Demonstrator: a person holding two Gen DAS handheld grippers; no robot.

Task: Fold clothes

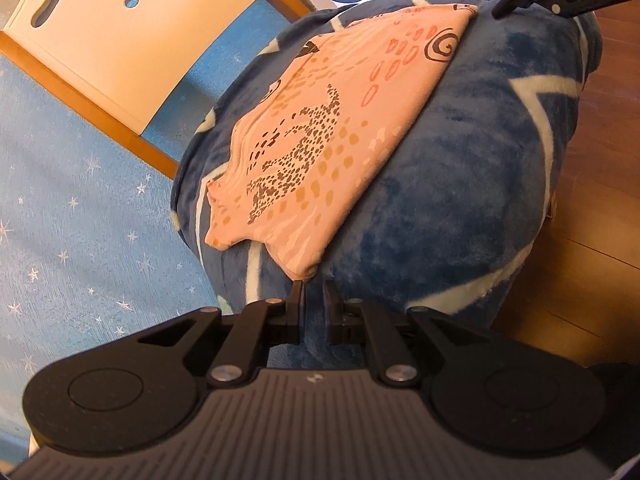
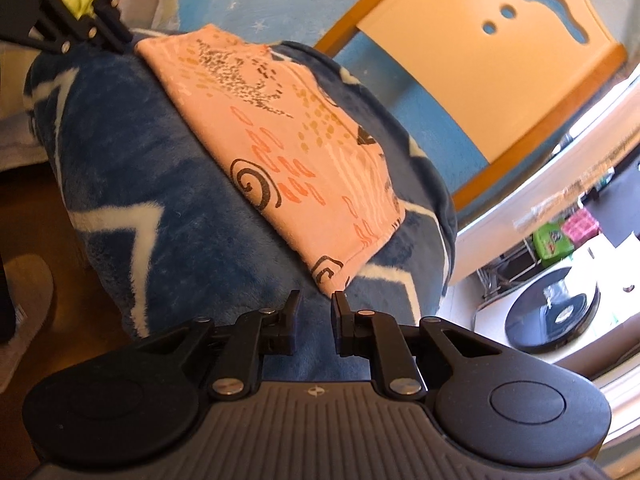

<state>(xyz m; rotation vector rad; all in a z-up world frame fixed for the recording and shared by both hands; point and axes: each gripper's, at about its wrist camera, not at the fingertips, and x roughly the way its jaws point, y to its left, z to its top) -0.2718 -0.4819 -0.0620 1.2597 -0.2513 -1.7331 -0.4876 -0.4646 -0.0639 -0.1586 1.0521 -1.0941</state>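
A pink patterned garment (image 1: 340,132) lies folded into a long flat rectangle on a blue blanket (image 1: 460,180) with white star outlines. My left gripper (image 1: 314,292) is open by a narrow gap, empty, just short of the garment's near corner. At the far corner my right gripper (image 1: 493,3) hovers by the edge. In the right wrist view the same garment (image 2: 288,140) lies across the blanket (image 2: 160,160). There my right gripper (image 2: 317,300) is open and holds nothing, its fingertips right before the near corner. The left gripper (image 2: 122,42) shows at the opposite end.
A cream and wood headboard (image 1: 120,52) (image 2: 500,60) stands behind the blanket against a blue starry surface (image 1: 60,220). Wood floor (image 1: 600,160) lies beside the blanket. A round black object (image 2: 552,316) and boxes sit at the right. A slippered foot (image 2: 24,300) is at the left.
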